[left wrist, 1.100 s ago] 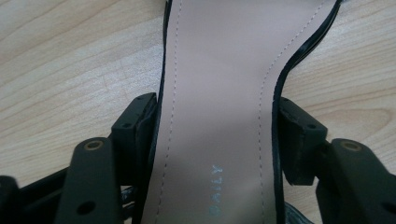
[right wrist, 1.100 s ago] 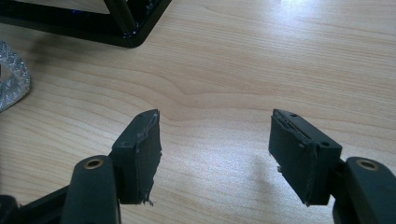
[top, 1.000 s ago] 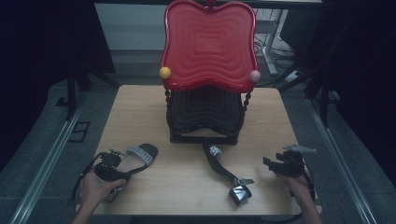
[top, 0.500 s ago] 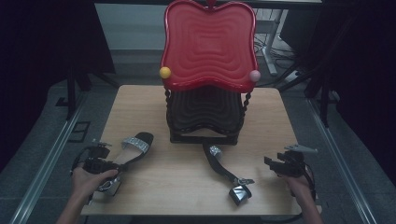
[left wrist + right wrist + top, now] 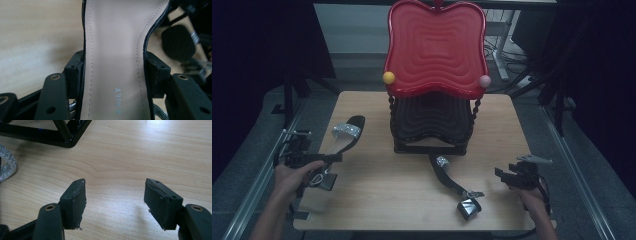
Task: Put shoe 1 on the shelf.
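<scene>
A wooden counter [image 5: 377, 200] carries a two-tier rack [image 5: 432, 125], its red wavy top shelf [image 5: 435, 47] tilted up above a black lower shelf, with a yellow knob [image 5: 388, 77] and a pink knob [image 5: 484, 80] at the front corners. At the counter's left, the left gripper [image 5: 329, 158] clamps a black high-heeled sandal [image 5: 343, 137] across its beige insole [image 5: 115, 50], jaws pressed to both edges; its glittery strap [image 5: 346, 131] points toward the rack. A second sandal [image 5: 454, 182] lies on its side just before the rack's base, heel toward the near edge. At the right, the right gripper [image 5: 115, 195] hovers over bare wood, jaws wide and holding nothing.
</scene>
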